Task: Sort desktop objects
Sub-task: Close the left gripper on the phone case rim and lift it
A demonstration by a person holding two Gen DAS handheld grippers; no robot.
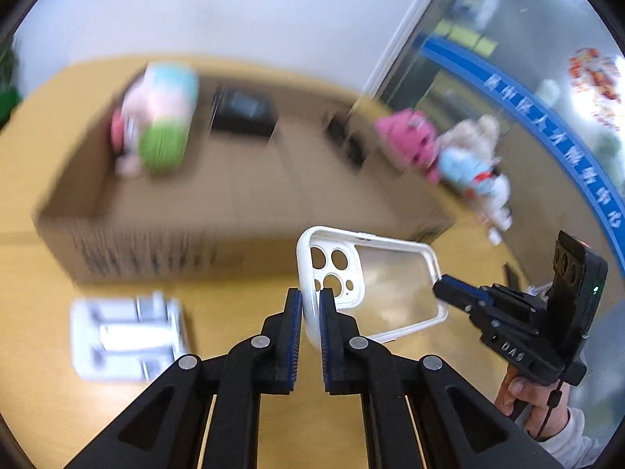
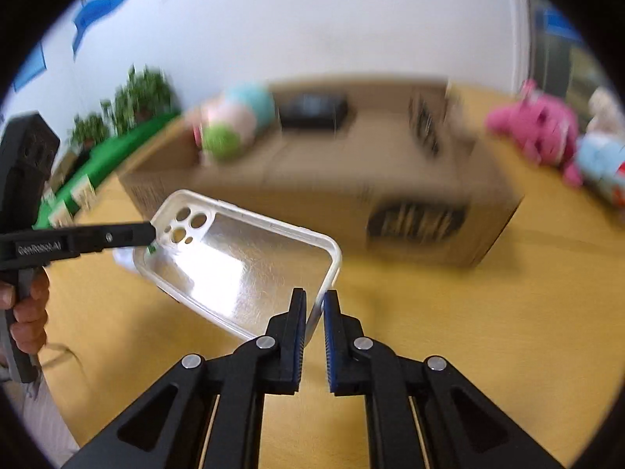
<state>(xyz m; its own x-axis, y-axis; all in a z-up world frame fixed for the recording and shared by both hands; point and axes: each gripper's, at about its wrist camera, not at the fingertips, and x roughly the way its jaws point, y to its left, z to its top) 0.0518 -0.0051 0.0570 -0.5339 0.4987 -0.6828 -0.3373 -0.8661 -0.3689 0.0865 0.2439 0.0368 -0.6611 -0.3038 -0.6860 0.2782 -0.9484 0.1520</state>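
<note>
A white-rimmed clear phone case (image 1: 390,293) is held in the air above the wooden table between both grippers. My left gripper (image 1: 311,301) is shut on its camera-hole end. My right gripper (image 2: 315,305) is shut on the opposite end of the phone case (image 2: 242,262). The right gripper also shows in the left wrist view (image 1: 443,285), and the left gripper shows in the right wrist view (image 2: 150,234). An open cardboard box (image 1: 218,203) stands just behind the case, also in the right wrist view (image 2: 351,179). The background is motion-blurred.
Inside the box lie a pastel plush toy (image 1: 160,117) and a black object (image 1: 242,111). A pink plush (image 1: 410,136) and a white-blue plush (image 1: 476,172) lie right of the box. A white packet (image 1: 125,336) lies on the table at front left. Green plants (image 2: 129,105) stand far left.
</note>
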